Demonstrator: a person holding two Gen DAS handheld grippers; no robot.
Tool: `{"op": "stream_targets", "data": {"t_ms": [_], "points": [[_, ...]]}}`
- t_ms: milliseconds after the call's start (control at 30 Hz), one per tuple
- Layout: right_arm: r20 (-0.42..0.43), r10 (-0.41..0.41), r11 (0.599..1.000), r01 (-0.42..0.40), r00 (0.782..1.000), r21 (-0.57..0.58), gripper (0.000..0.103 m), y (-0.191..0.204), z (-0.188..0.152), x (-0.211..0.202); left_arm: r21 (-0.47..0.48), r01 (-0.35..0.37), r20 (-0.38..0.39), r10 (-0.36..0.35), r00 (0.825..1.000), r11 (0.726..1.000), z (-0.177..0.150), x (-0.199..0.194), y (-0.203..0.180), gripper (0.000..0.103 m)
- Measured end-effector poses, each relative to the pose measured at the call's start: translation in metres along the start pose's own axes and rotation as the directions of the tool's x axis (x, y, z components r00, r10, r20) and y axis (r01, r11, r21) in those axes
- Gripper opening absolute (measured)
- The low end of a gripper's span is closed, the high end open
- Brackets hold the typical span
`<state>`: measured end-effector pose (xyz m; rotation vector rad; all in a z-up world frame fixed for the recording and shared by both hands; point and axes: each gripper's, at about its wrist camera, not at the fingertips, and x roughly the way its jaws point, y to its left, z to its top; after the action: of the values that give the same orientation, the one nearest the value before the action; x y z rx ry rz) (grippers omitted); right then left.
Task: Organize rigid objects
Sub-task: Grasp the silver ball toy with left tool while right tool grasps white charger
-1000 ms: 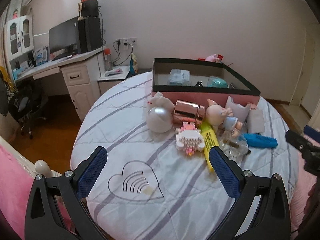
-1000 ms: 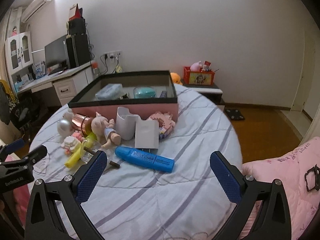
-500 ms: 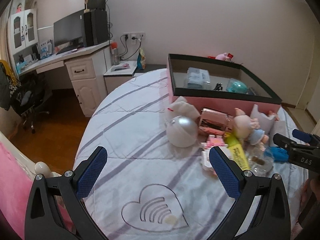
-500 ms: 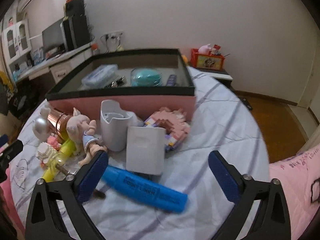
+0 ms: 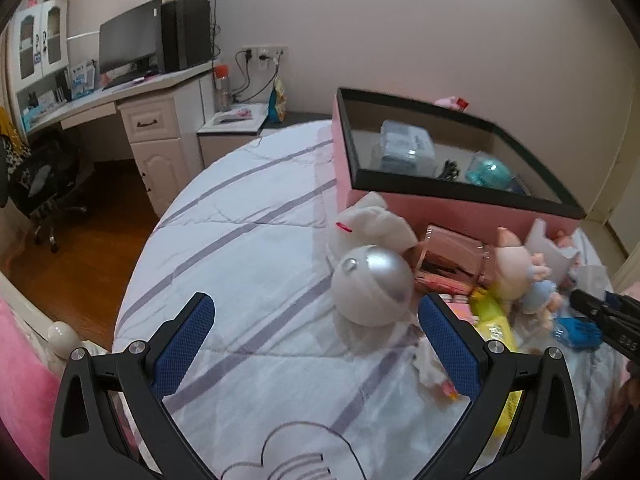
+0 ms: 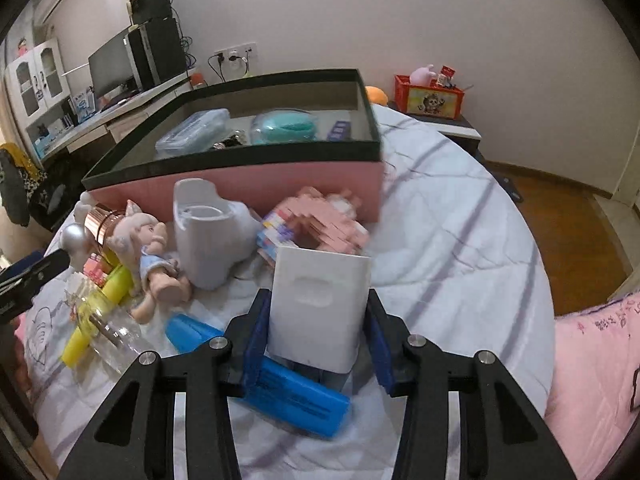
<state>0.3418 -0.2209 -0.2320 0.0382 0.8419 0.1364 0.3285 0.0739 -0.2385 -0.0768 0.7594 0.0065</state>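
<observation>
My right gripper (image 6: 318, 332) is shut on a white rectangular box (image 6: 318, 308), its blue pads against both sides. Under it lies a big blue marker (image 6: 292, 396). A pink storage box with a black rim (image 6: 240, 184) stands behind, holding a clear case (image 6: 192, 132) and a teal case (image 6: 286, 126). In front of it lie a white holder (image 6: 206, 236), a pink block toy (image 6: 320, 224), a doll (image 6: 150, 248) and a yellow marker (image 6: 96, 312). My left gripper (image 5: 316, 344) is open and empty, just short of a silver ball (image 5: 372, 284).
The objects lie on a round bed with a striped white cover (image 5: 248, 248). A rose-gold cup (image 5: 452, 256) and a white cloth (image 5: 372, 220) sit by the pink box (image 5: 440, 204). A desk with a monitor (image 5: 128, 44) stands at the left. A red crate (image 6: 428, 96) is behind.
My right gripper moved in and closed on the white box. My left gripper moved forward towards the silver ball and stays open.
</observation>
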Motion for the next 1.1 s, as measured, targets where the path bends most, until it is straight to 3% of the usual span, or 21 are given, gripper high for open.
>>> {"op": "stream_targets", "data": {"t_ms": [133,300,333,500,533,1033,1100], "points": [[0.0,0.013,1.0,-0.013,1.0,0.013,0.046,-0.002,0.002,0.002,0.015,0.032,-0.071,-0.031,0.997,0.999,0.007,0.017,-0.005,0.103],[-0.002,0.021,1.0,-0.021,1.0,0.016,0.046,-0.004,0.005,0.005,0.058,-0.019,-0.113,0.025,0.993,0.998,0.015,0.033,-0.01,0.103],[-0.002,0.024,0.999,-0.024,1.0,0.021,0.046,-0.004,0.005,0.006,0.058,-0.019,-0.125,0.026,0.992,0.998,0.016,0.037,-0.009,0.098],[-0.007,0.021,1.0,-0.021,1.0,0.019,0.046,-0.004,0.004,0.009,0.117,0.035,-0.127,-0.02,0.992,0.993,0.018,0.04,-0.018,0.059],[-0.007,0.022,1.0,-0.022,1.0,0.019,0.046,-0.003,0.004,0.009,0.133,0.056,-0.124,-0.04,0.991,0.99,0.018,0.039,-0.021,0.047],[0.045,0.066,0.998,-0.065,0.997,-0.007,0.042,0.007,-0.001,-0.021,0.157,0.059,-0.049,-0.052,0.997,0.986,0.003,-0.017,-0.022,0.046],[0.052,0.076,0.997,-0.075,0.996,-0.021,0.024,0.012,0.001,-0.026,0.168,0.072,-0.039,-0.066,0.997,0.983,0.001,-0.025,-0.024,0.046]]}}
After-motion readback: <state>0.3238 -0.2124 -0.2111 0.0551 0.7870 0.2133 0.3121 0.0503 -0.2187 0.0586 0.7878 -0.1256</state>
